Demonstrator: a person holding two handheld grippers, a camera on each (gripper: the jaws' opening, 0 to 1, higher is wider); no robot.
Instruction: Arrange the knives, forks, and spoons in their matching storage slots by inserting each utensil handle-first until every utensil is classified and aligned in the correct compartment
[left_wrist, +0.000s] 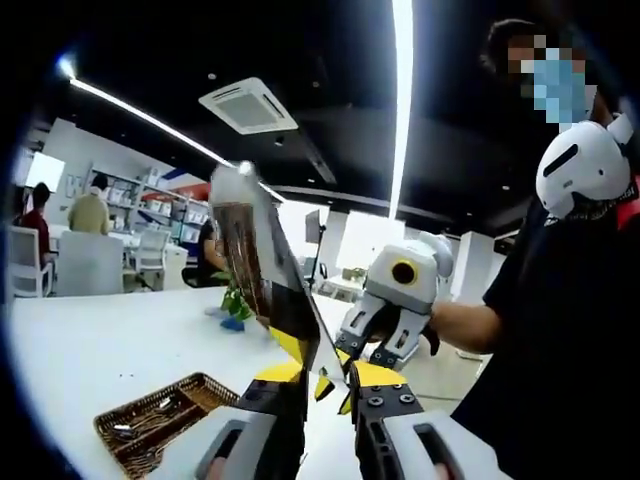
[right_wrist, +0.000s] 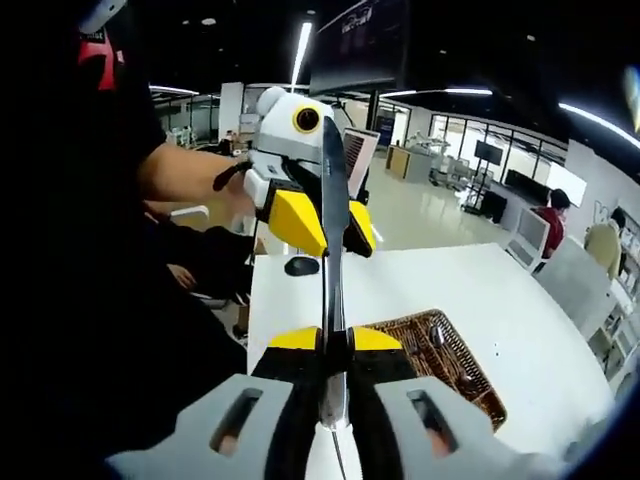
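In the left gripper view my left gripper (left_wrist: 325, 385) is shut on the lower end of a knife (left_wrist: 265, 265). Its broad shiny blade rises up and to the left. Beyond it hangs my right gripper (left_wrist: 377, 350), white with dark fingers, held by a person's hand. In the right gripper view my right gripper (right_wrist: 332, 345) is shut on a knife (right_wrist: 332, 200) seen edge-on and pointing straight up. Its tip overlaps my left gripper (right_wrist: 325, 225) with yellow pads. I cannot tell whether both views show one knife. The woven storage tray (left_wrist: 125, 435) (right_wrist: 480, 385) lies on the white table below.
The white table (left_wrist: 90, 350) (right_wrist: 530, 300) stretches around the tray, which holds several utensils. A small dark object (right_wrist: 300, 266) lies on the table near the person. A green plant (left_wrist: 236, 300) stands at the table's far end. Chairs and seated people are in the background.
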